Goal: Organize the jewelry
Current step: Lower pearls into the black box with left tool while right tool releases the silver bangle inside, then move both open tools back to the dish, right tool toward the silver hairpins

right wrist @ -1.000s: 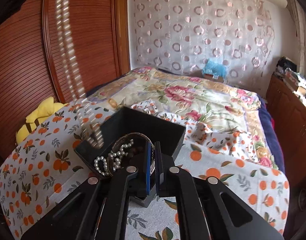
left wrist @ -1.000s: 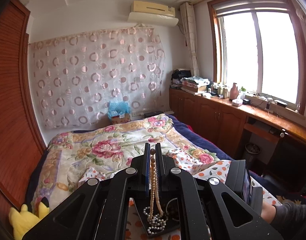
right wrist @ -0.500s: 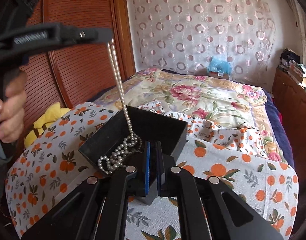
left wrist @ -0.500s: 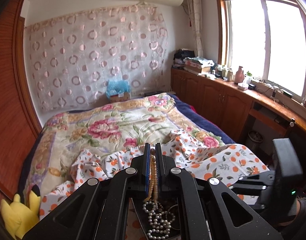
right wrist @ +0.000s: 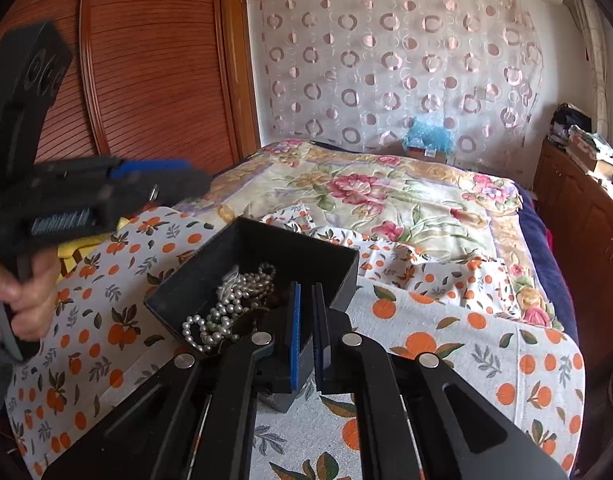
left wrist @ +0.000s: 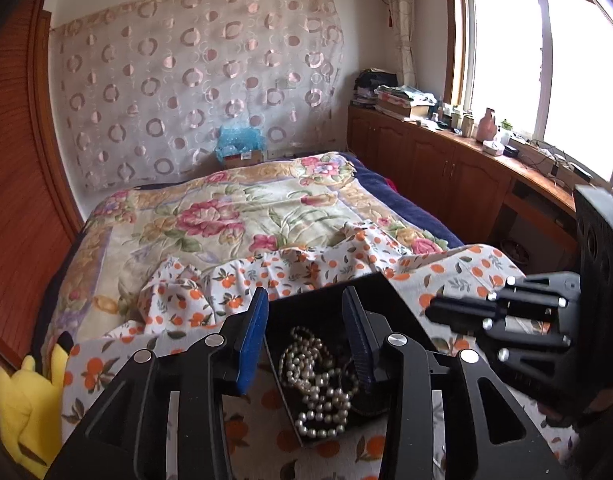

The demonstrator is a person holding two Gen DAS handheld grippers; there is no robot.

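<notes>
Orange-print cloth (right wrist: 446, 320) covers the bed (floral quilt (left wrist: 234, 216) beyond).

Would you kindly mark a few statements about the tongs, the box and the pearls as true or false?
1. The left tongs are open. True.
2. The pearls hang from the left tongs. False: they lie in the black box.
3. The right tongs grip the box's wall. True.
4. The box sits on bare wood. False: it sits on an orange-print cloth.
5. A yellow plush lies beside the bed. True.
</notes>
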